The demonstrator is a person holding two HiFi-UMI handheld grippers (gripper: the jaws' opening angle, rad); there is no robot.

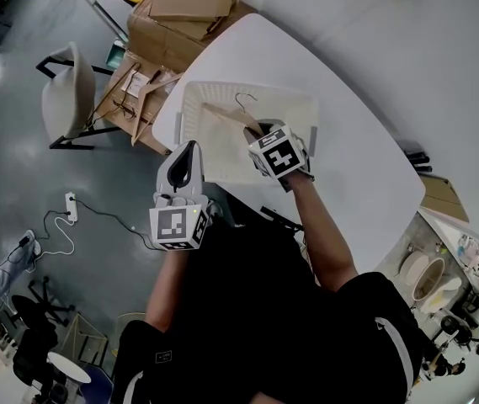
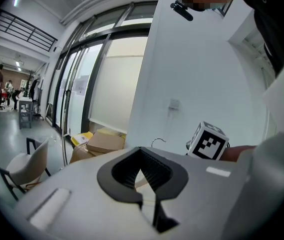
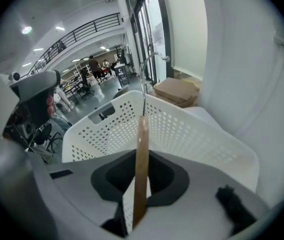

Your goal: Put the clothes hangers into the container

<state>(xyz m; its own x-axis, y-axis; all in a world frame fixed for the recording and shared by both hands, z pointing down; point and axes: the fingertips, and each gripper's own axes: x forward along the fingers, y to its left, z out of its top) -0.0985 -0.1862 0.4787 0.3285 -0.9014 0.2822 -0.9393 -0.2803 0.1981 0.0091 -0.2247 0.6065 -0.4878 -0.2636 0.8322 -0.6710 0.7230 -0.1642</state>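
**Hanger over the container, not yet released**

We find the right tongs (image 1: 263,131) pinching one wooden hanger (image 1: 232,116) by its bar, hook uppermost. It is held within the outline of the white perforated container (image 1: 190,99), which stands on the tabletop (image 1: 365,167). We cannot tell whether the hanger touches the floor of the container. The left tongs (image 1: 187,154) are pressed together on nothing, off the near edge. We see no other hanger. In our judgement, lowering and release remain.

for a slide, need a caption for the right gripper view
Right gripper shut on a wooden hanger, hook up, over the white basket.
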